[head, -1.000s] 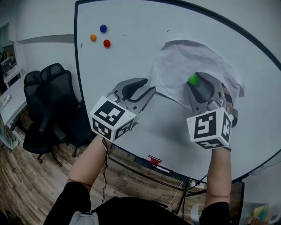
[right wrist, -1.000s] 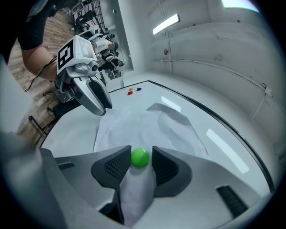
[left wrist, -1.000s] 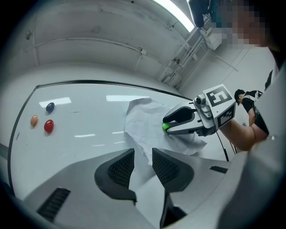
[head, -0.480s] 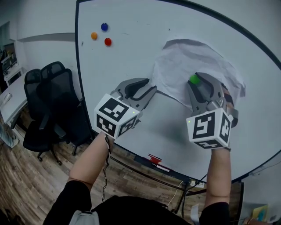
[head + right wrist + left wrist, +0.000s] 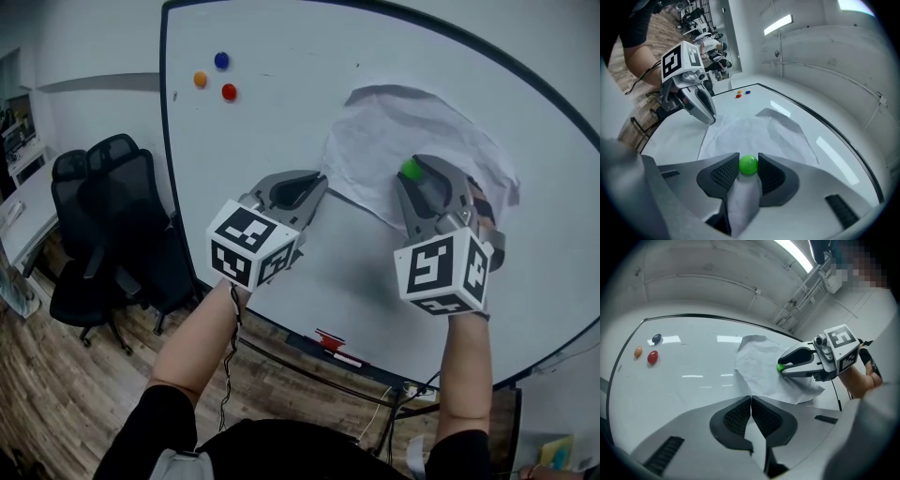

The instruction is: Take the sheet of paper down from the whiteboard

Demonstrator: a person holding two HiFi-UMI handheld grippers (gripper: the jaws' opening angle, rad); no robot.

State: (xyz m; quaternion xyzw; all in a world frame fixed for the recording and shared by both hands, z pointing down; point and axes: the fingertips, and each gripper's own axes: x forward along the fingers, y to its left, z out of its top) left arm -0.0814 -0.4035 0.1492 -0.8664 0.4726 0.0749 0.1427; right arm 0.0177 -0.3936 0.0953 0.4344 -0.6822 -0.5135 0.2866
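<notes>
A whiteboard (image 5: pixel 281 131) fills the wall; black chairs (image 5: pixel 103 216) stand on a wood floor (image 5: pixel 56 394) to its left.

Head view: the paper (image 5: pixel 375 141) hangs crumpled on the board's upper right. An orange, a blue and a red magnet (image 5: pixel 229 92) sit well apart from it at upper left. The left gripper (image 5: pixel 317 185) has its tips at the paper's lower left edge. The right gripper (image 5: pixel 424 169) reaches onto the sheet, its tips about a green magnet (image 5: pixel 411 170).

Left gripper view: the jaws have just been closing and now meet pad to pad. The paper's (image 5: pixel 757 362) lower corner runs down into the seam between them, so they pinch that corner. Beyond, the right gripper's (image 5: pixel 782 367) tips sit on the green magnet near the sheet's right side.

Right gripper view: the jaws have been closing too and stand fairly wide, one pad (image 5: pixel 723 172) on each side of the green magnet (image 5: pixel 749 165), touching it. The paper (image 5: pixel 754 133) spreads beneath and ahead, flat against the board, with the left gripper (image 5: pixel 710 119) at its far left edge.
</notes>
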